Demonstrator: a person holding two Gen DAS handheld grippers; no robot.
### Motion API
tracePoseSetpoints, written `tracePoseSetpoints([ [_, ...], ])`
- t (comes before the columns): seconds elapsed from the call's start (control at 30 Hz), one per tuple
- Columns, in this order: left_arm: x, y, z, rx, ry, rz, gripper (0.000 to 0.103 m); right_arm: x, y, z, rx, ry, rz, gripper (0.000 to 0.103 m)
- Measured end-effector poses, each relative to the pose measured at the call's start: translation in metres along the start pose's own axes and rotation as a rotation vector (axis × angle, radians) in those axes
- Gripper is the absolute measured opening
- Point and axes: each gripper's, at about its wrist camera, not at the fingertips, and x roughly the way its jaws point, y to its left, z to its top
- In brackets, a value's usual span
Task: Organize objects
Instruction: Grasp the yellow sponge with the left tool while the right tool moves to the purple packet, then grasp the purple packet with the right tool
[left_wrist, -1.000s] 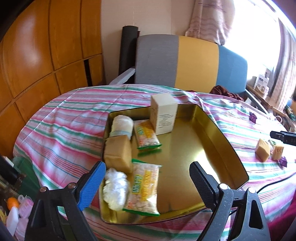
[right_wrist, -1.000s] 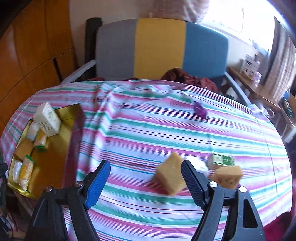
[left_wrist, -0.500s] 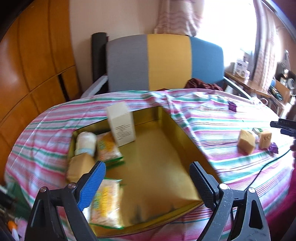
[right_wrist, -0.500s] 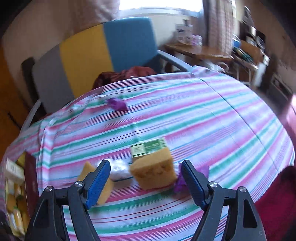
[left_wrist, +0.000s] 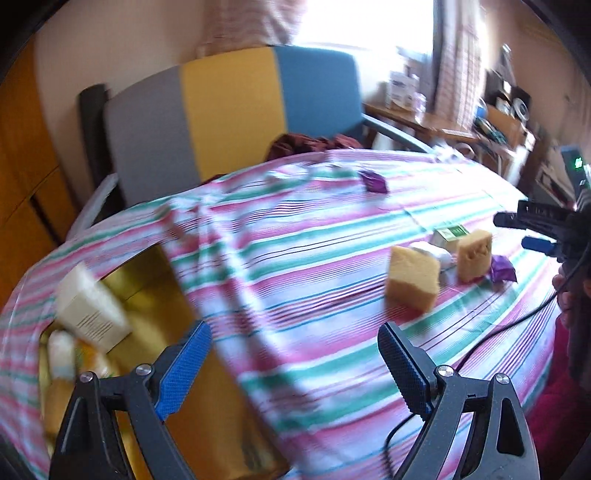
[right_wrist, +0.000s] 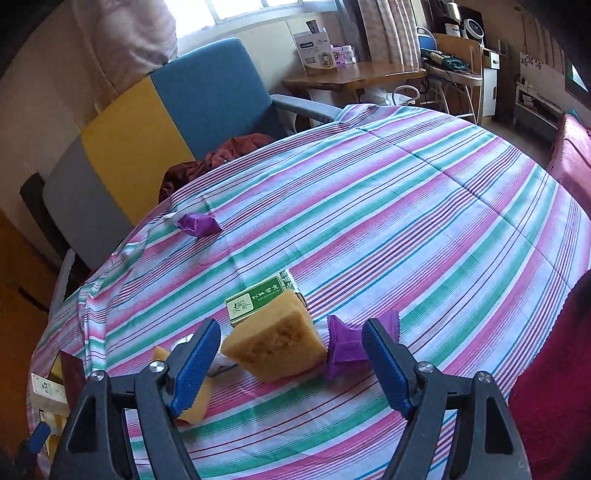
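My right gripper (right_wrist: 290, 354) is open and hovers just above a yellow sponge block (right_wrist: 275, 345), which lies between its fingers with a purple wrapped packet (right_wrist: 345, 341) and a green box (right_wrist: 262, 299) close by. A second sponge block (right_wrist: 192, 402) lies behind the left finger. My left gripper (left_wrist: 293, 363) is open and empty over the striped cloth, beside the gold tin (left_wrist: 207, 424) holding a white box (left_wrist: 92, 314) and snack packs. The left wrist view shows both sponge blocks (left_wrist: 413, 282) and the right gripper (left_wrist: 532, 230).
A striped cloth (right_wrist: 406, 206) covers the round table. Another purple packet (right_wrist: 199, 223) lies at the far side. A grey, yellow and blue chair (left_wrist: 236, 110) stands behind the table. A black cable (left_wrist: 498, 332) runs across the cloth at the right.
My left gripper has swung right, away from the tin toward the sponges. My right gripper has moved right and closer, from around the first sponge to around the second one.
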Motion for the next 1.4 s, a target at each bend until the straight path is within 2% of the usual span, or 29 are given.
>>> tracePoseSetpoints([
  [0.27,0.06,-0.072,0.028,0.129,0.056,-0.141,0.093,0.009,-0.002,-0.001,0.015,0.066,0.033,0.08],
  [0.4,0.083,-0.093,0.035,0.186,0.081,-0.182,0.095,0.012,0.009,0.007,-0.077,0.096,0.04,0.08],
  [0.5,0.102,-0.099,0.038,0.189,0.105,-0.195,0.095,0.019,0.017,0.023,-0.136,0.105,0.044,0.08],
  [0.53,0.109,-0.101,0.038,0.184,0.112,-0.2,0.095,0.022,0.019,0.029,-0.15,0.113,0.049,0.08],
  [0.6,0.12,-0.099,0.039,0.163,0.123,-0.19,0.086,0.033,0.03,0.042,-0.185,0.125,0.068,0.08],
  [0.67,0.127,-0.092,0.038,0.097,0.162,-0.284,0.062,0.046,0.042,0.054,-0.231,0.131,0.08,0.08],
  [0.7,0.126,-0.089,0.037,0.062,0.169,-0.312,0.06,0.054,0.05,0.059,-0.253,0.138,0.086,0.08],
  [0.8,0.112,-0.076,0.032,0.01,0.131,-0.299,0.059,0.081,0.07,0.073,-0.299,0.164,0.101,0.08],
  [0.93,0.094,-0.049,0.024,-0.069,0.105,-0.273,0.058,0.121,0.093,0.09,-0.292,0.205,0.122,0.08],
  [1.17,0.08,-0.033,0.011,-0.127,0.103,-0.27,0.058,0.183,0.127,0.122,-0.334,0.222,0.06,0.08],
  [1.4,0.087,-0.024,0.013,-0.172,0.119,-0.285,0.058,0.221,0.145,0.132,-0.399,0.266,0.038,0.08],
])
